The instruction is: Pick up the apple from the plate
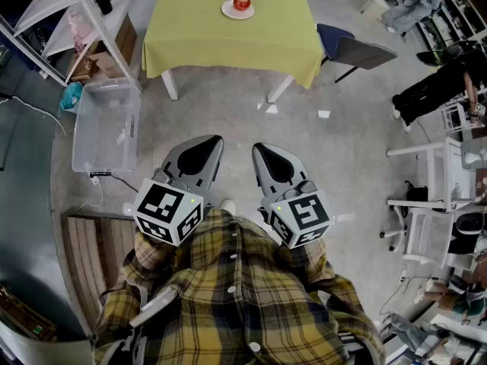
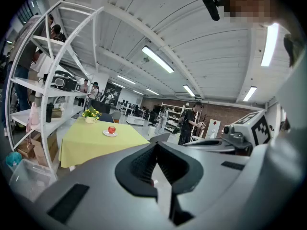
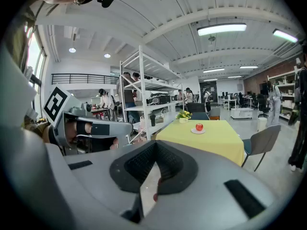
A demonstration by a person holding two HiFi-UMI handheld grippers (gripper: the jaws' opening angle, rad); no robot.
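Observation:
A red apple (image 1: 241, 2) sits on a small white plate (image 1: 228, 11) near the far edge of a table with a yellow-green cloth (image 1: 228, 44), far ahead of me across the floor. Both grippers are held close to my body, side by side, well short of the table. The left gripper (image 1: 208, 146) has its jaws together with nothing in them, and so does the right gripper (image 1: 263, 153). The left gripper view shows the apple (image 2: 112, 129) small and distant beyond the left gripper (image 2: 156, 145). The right gripper view shows the apple (image 3: 199, 126) past the right gripper (image 3: 156, 145).
A clear plastic bin (image 1: 106, 124) and a white shelf rack (image 1: 91, 21) stand left of the table. A grey chair (image 1: 354, 50) stands at its right. A flower pot (image 2: 90, 115) is on the table's far side. White rolling chairs (image 1: 426, 204) are at right; people stand behind.

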